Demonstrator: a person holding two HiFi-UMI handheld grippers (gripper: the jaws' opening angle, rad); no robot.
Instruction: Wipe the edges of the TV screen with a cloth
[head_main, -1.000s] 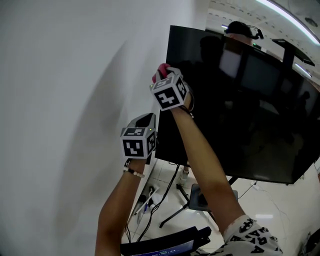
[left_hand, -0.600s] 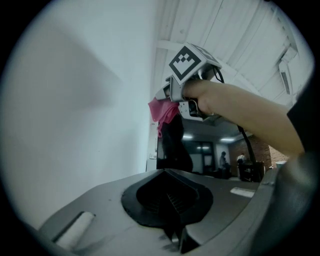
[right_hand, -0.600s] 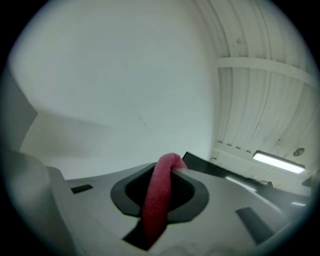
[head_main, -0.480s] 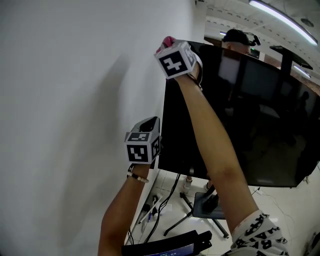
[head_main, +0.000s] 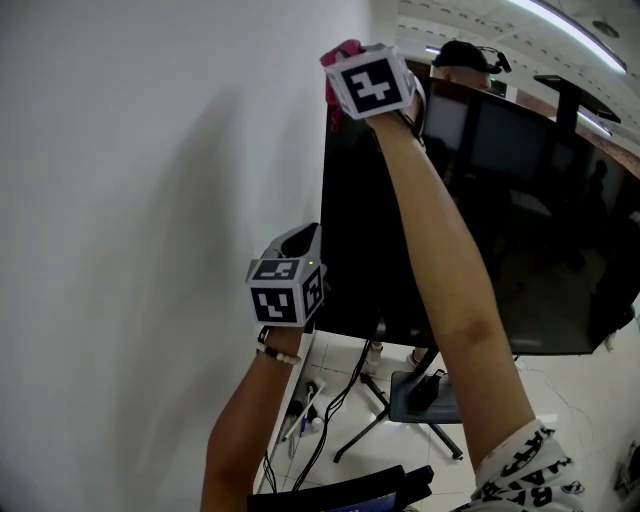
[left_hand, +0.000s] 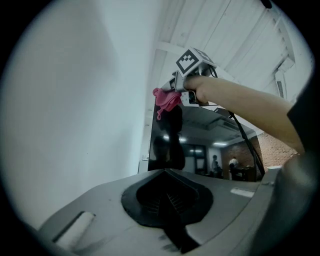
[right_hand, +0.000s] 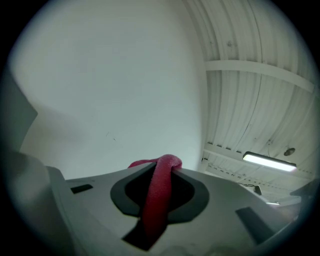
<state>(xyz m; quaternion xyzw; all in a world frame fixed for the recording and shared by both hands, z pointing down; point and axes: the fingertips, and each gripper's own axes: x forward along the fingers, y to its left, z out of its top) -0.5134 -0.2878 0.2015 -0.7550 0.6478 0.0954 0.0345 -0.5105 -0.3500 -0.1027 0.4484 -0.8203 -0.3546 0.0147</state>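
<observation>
A large black TV screen stands on a stand beside a white wall. My right gripper is raised to the screen's top left corner, shut on a pink cloth. In the right gripper view the cloth runs up between the closed jaws. The left gripper view shows the same cloth hanging at the TV's upper corner. My left gripper hangs lower, beside the screen's left edge, shut with nothing in it.
The white wall lies close on the left. Under the TV are the stand's legs, dangling cables and a power strip on the tiled floor. A dark monitor edge shows at the bottom.
My right gripper has climbed with the cloth along the screen's left edge up to the top corner. The left gripper has stayed about where it was.
</observation>
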